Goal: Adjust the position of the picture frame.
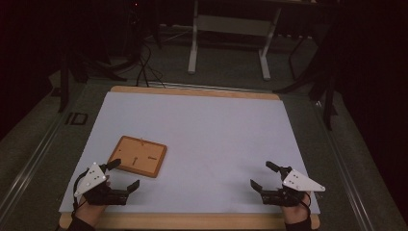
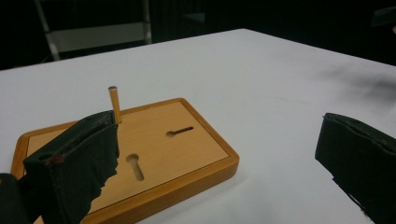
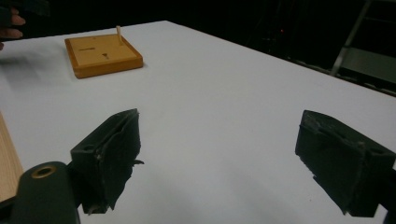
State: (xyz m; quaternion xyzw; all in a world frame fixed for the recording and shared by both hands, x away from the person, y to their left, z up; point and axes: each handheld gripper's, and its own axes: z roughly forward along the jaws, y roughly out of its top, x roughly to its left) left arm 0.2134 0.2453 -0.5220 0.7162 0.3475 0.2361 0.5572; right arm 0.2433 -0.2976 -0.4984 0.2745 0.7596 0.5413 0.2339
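Both grippers, left gripper (image 1: 126, 174) and right gripper (image 1: 260, 174), sit near the tabletop's front corners, jaws wide apart, holding nothing. Just beside the left one lies the wooden board (image 1: 138, 156) with its upright peg (image 2: 114, 103).

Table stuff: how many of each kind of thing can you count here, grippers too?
Grippers: 2, the left gripper and the right gripper, both open and holding nothing.
Wooden boards: 1, the board on the table.
Pegs: 1, the peg standing upright in the board.
Slots: 2, slots cut in the board's top.
Total: 6.
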